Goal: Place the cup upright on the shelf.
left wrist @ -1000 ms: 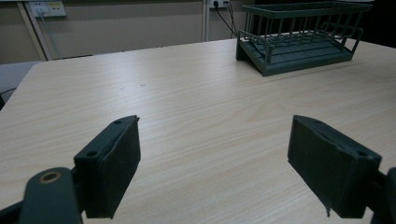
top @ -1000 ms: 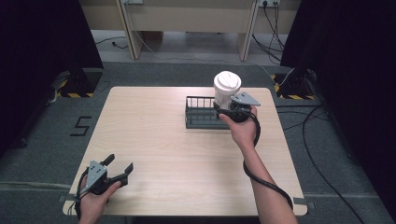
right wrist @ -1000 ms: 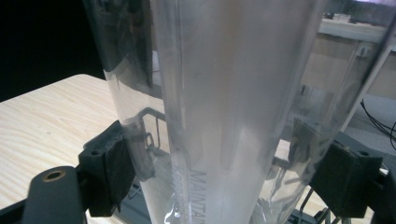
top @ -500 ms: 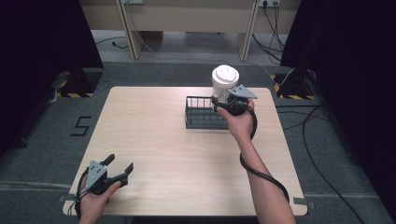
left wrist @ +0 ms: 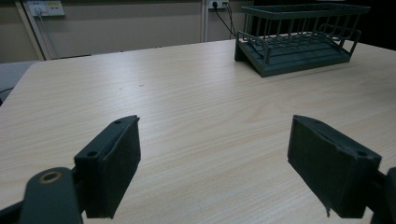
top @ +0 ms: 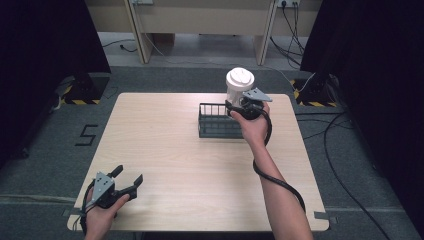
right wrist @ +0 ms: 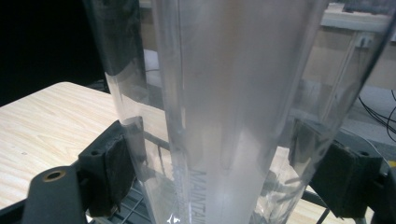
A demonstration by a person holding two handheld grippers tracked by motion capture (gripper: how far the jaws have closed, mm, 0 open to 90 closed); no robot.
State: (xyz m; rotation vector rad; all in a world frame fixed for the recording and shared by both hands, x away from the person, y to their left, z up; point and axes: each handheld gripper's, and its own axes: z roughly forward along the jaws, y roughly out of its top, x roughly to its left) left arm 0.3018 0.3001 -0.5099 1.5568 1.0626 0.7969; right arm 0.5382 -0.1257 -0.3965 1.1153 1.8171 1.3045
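— Over the far right of the pale wooden bench (top: pixel 165 150), the right tongs (top: pixel 239 102) are pinching that clear plastic cup with the white lid (top: pixel 239 86). Did it move just now?

— A little. Against a second ago it has gone farther back and a touch higher; it now hangs upright over the back right corner of the dark green wire rack (top: pixel 216 122), clear of the wires as far as I can tell.

— So it's being lifted out, or set in?

— Hard to call. I'd guess it is being carried across the rack rather than lowered, since nothing seems to touch.

— And the other hand?

— The left tongs (top: pixel 128 181) have not shifted: low at the near left corner, jaws spread wide, nothing between them.

— What can't you make out?

— The cup's base; hand and tongs cover it from above. In the right gripper view the cup wall (right wrist: pixel 233 107) crowds the picture, its top and bottom cut off, with only part of some printed lettering showing. Whether anything is inside, I can't say.
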